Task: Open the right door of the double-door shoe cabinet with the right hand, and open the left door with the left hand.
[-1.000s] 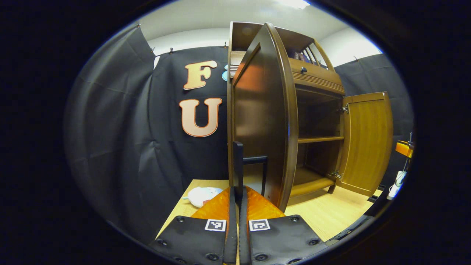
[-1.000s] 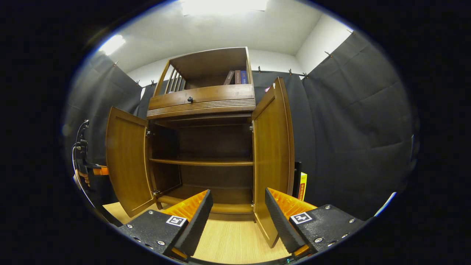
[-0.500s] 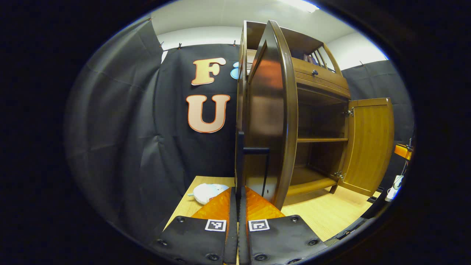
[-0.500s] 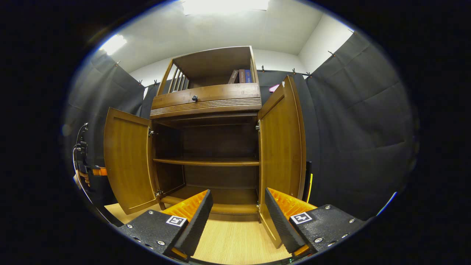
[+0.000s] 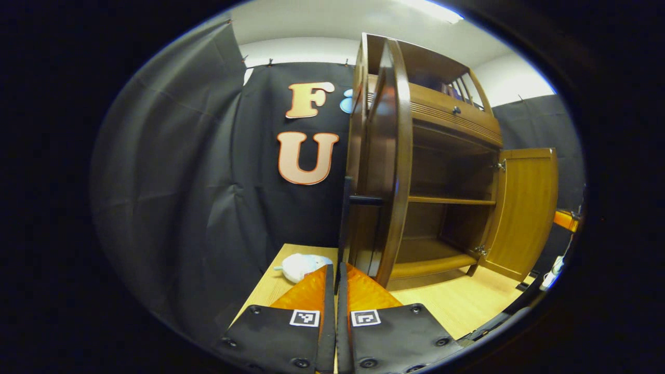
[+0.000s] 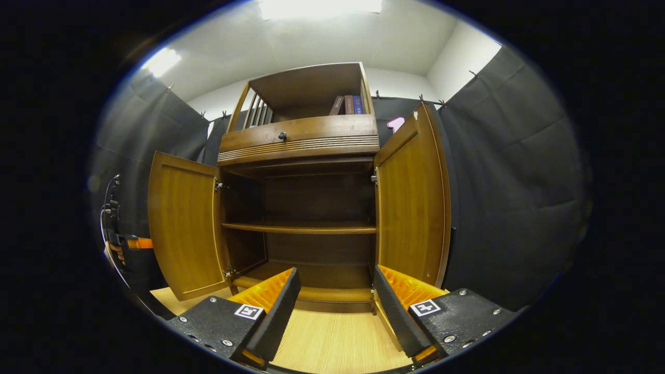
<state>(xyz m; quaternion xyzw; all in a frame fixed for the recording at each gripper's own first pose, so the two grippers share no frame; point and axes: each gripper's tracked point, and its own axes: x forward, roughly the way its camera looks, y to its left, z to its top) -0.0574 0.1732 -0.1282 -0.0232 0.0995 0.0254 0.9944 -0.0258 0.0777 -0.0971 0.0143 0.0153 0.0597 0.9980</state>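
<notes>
Shoe cabinet (image 6: 306, 208) doors wide open, left tool (image 5: 335, 270) clamped on handle (image 5: 345, 223), right tool (image 6: 336, 291) agape, empty.

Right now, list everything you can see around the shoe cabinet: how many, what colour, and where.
Shoe cabinet: one, brown wood, against the black cloth wall.
Doors: two, brown, left door and right door both swung open.
Handle: one, black, on the left door.
Books: about three, dark, top shelf's right end.
Soft toy: one, white, floor left of the cabinet.
Left gripper: one, jaws shut on the handle.
Right gripper: one, jaws open, before the cabinet.
</notes>
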